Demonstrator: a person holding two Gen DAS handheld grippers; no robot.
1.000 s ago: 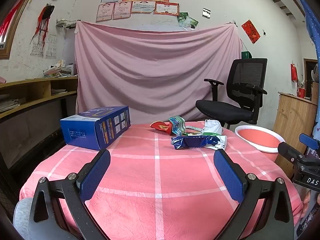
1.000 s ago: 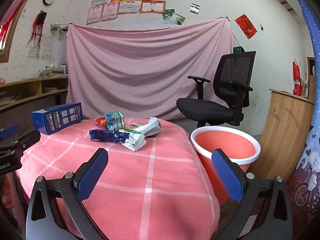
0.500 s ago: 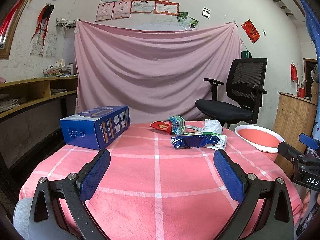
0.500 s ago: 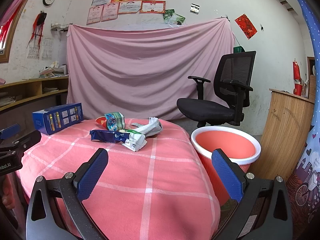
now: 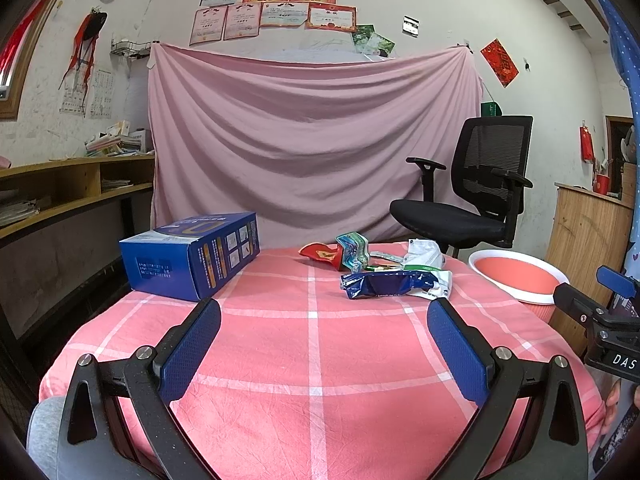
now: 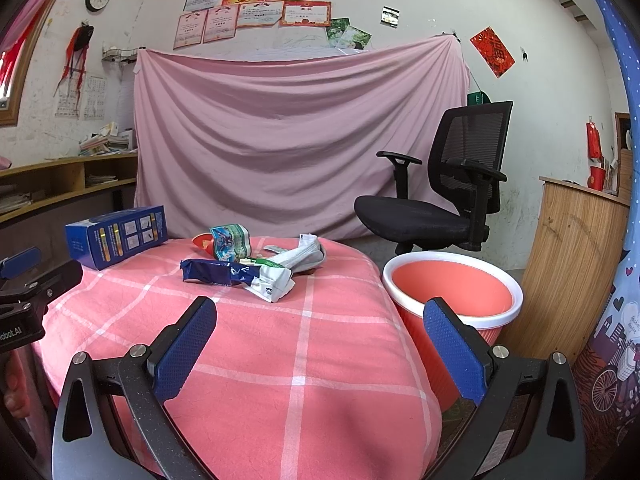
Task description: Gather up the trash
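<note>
A pile of wrappers lies at the far side of the pink checked table (image 5: 312,360): a dark blue wrapper (image 5: 384,283) (image 6: 212,272), a white packet (image 5: 424,258) (image 6: 296,258), a teal packet (image 5: 352,250) (image 6: 230,240) and a red wrapper (image 5: 318,252). A red bin with a white rim (image 5: 516,276) (image 6: 452,288) stands right of the table. My left gripper (image 5: 324,312) is open and empty over the near table. My right gripper (image 6: 320,312) is open and empty near the table's right edge.
A blue carton (image 5: 192,256) (image 6: 116,234) lies on the table's left. A black office chair (image 5: 472,196) (image 6: 440,196) stands behind the bin. A wooden cabinet (image 6: 572,264) is right of the bin. A pink sheet hangs behind.
</note>
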